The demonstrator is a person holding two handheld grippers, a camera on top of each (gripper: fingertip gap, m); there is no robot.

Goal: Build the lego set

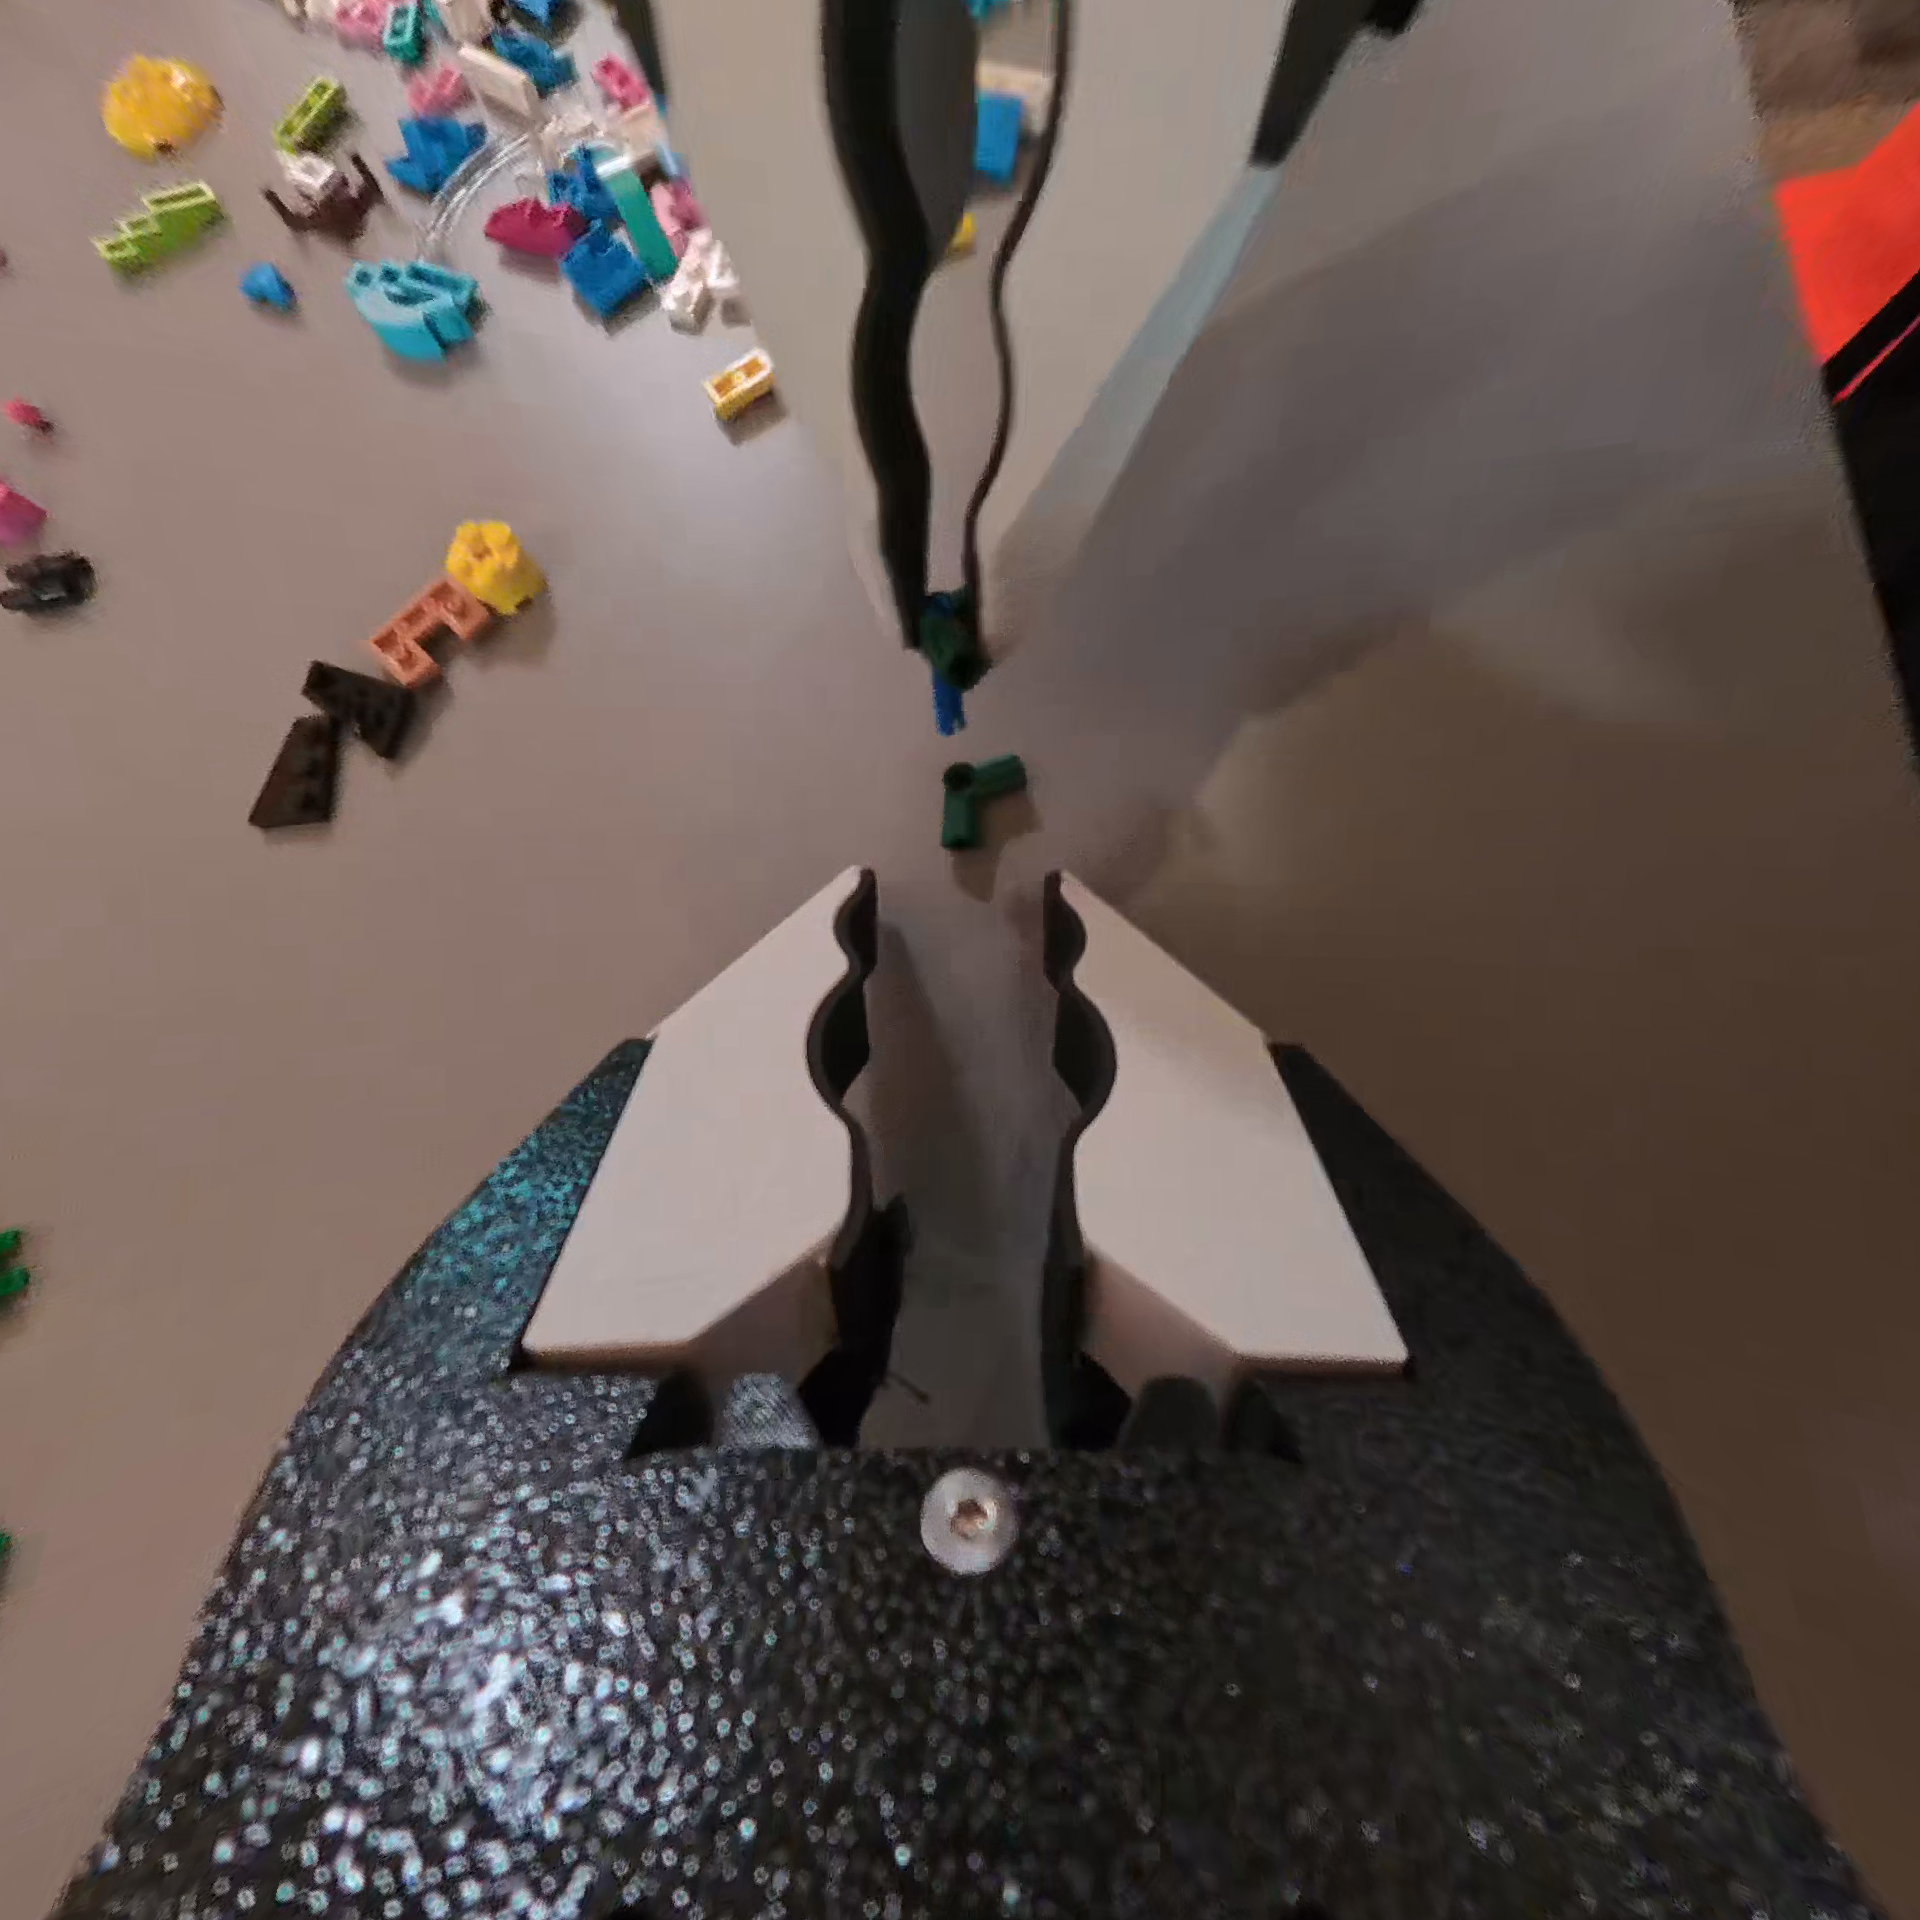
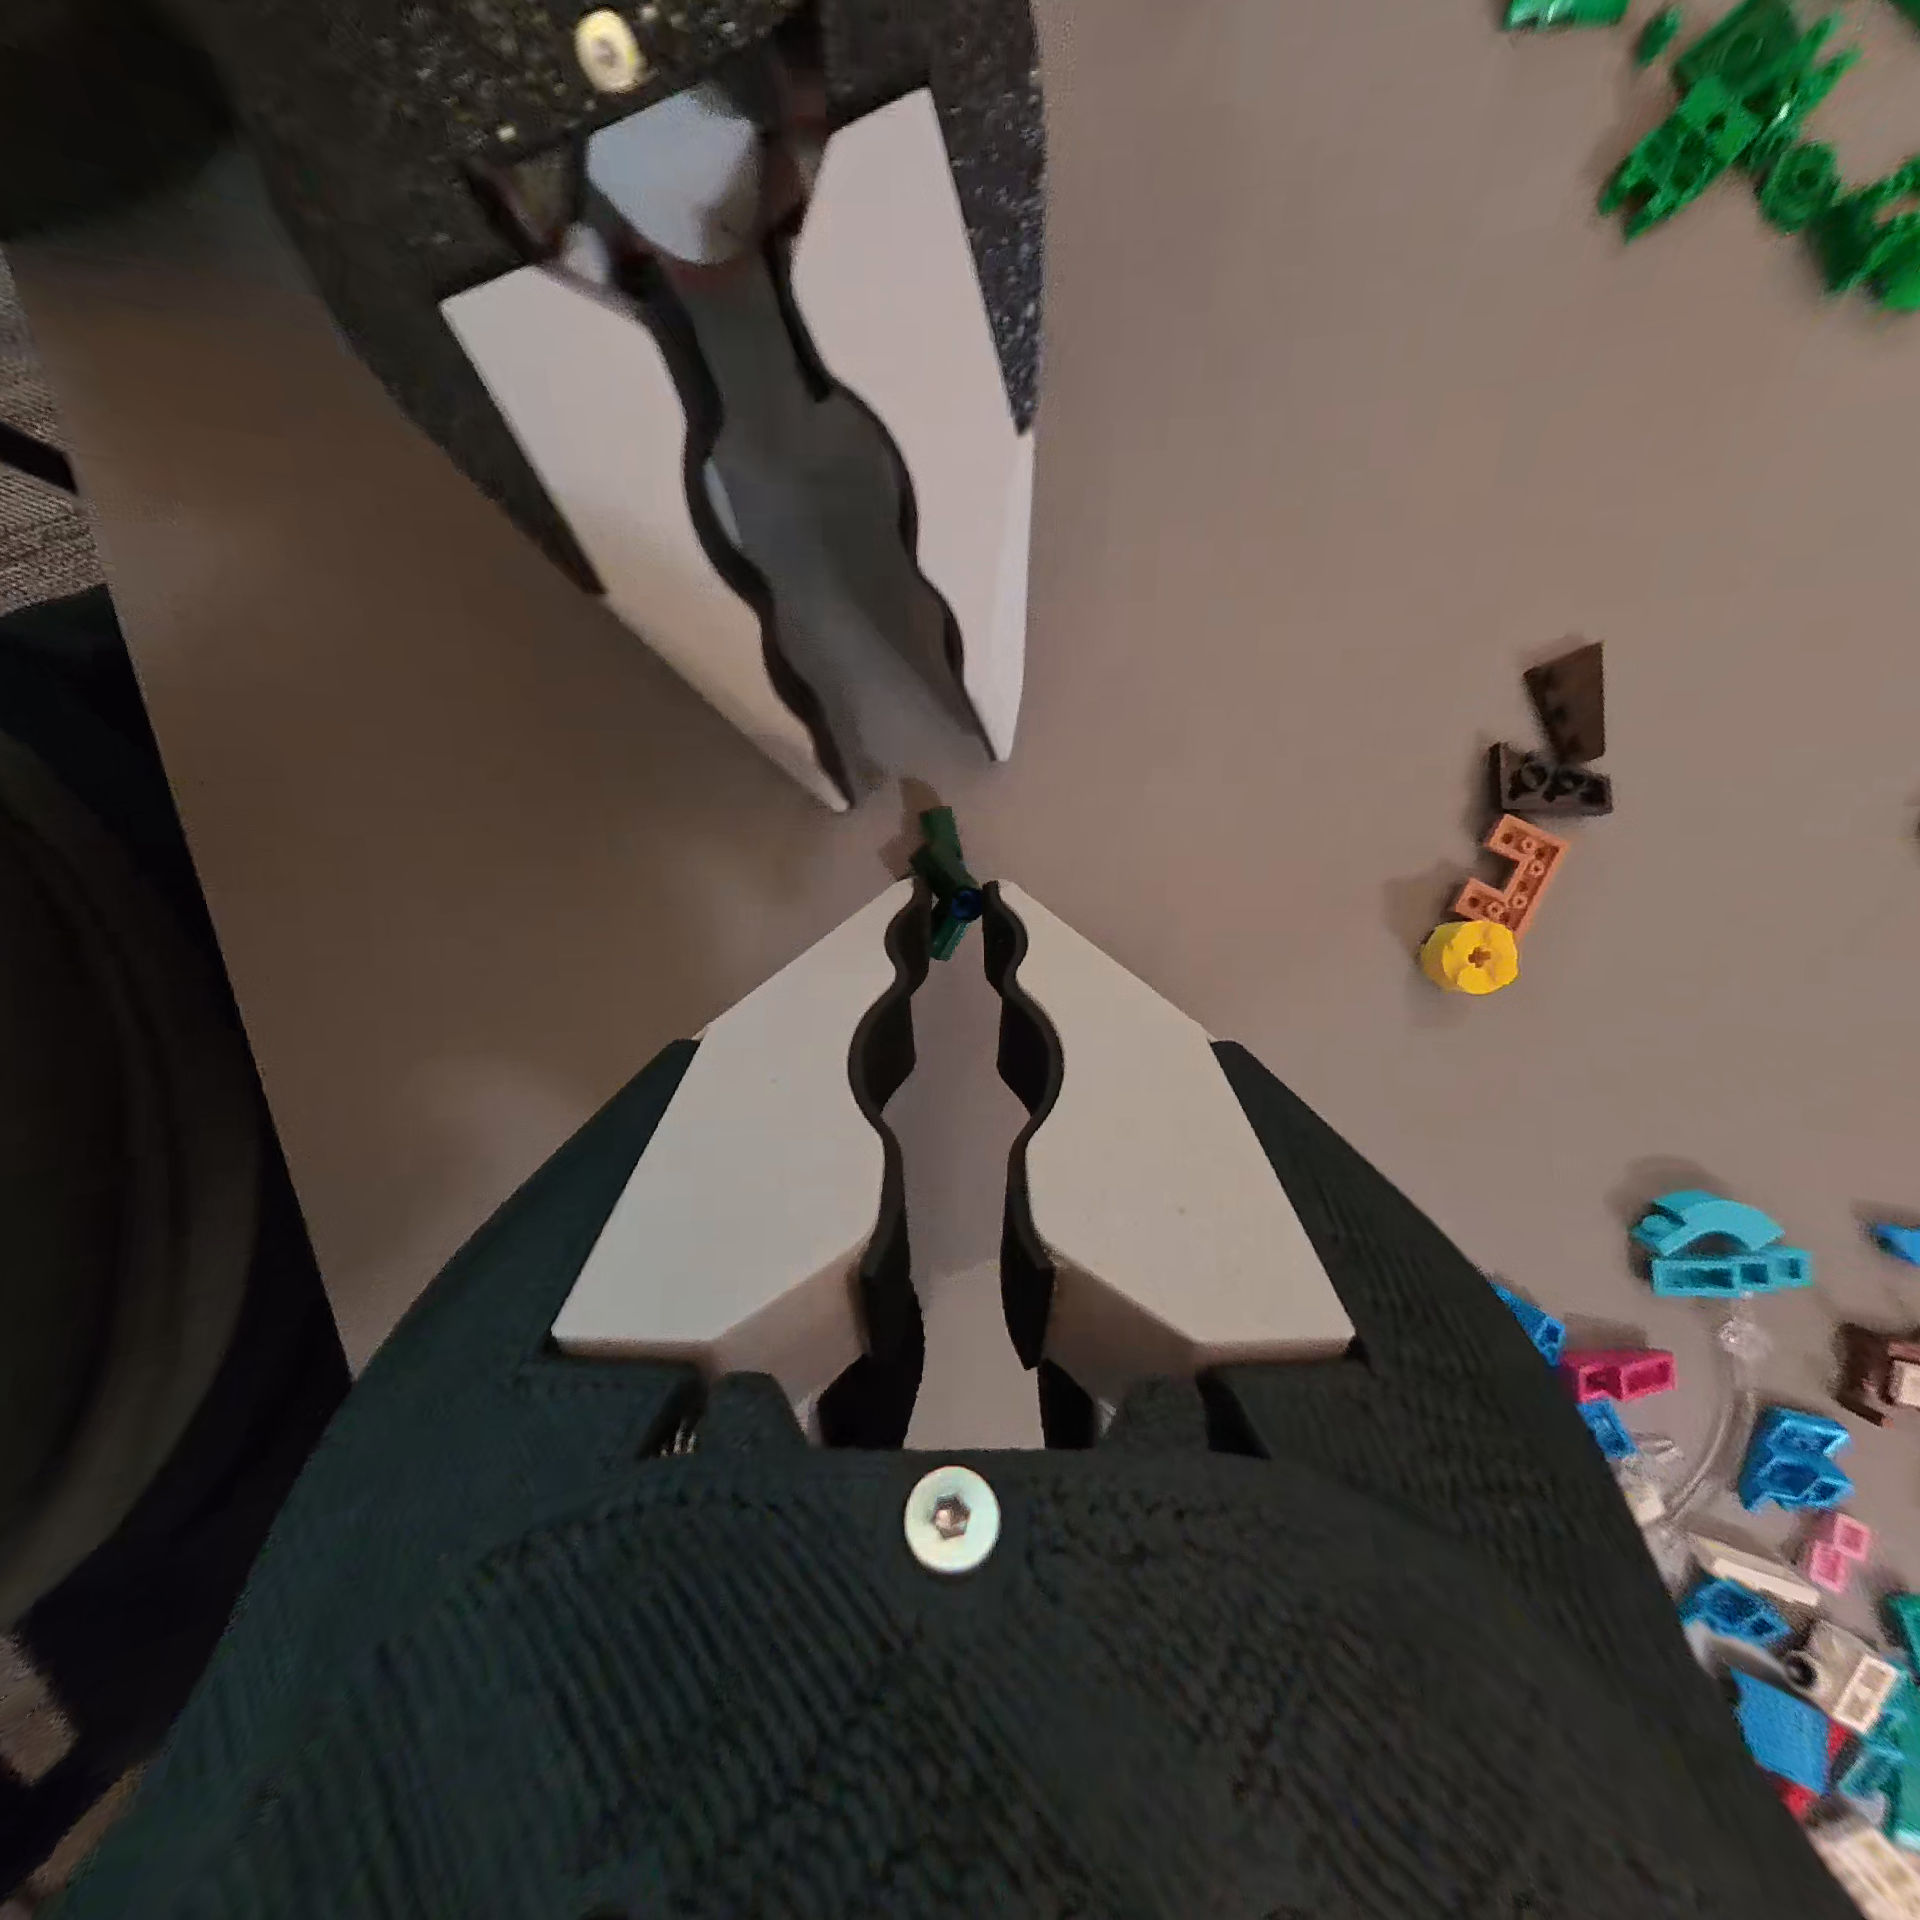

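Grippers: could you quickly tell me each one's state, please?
Left gripper: open, empty.
Right gripper: shut on green connector with blue pin.

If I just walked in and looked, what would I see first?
Probably the two big grippers facing tip to tip in the middle of the table. The right gripper pinches a small green piece with a blue pin, and a loose green elbow piece lies just in front of the open left gripper. Next, the colourful brick pile off to the side.

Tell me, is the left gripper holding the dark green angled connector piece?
No, the left gripper is open, and the dark green angled connector piece lies on the table beyond its fingertips.
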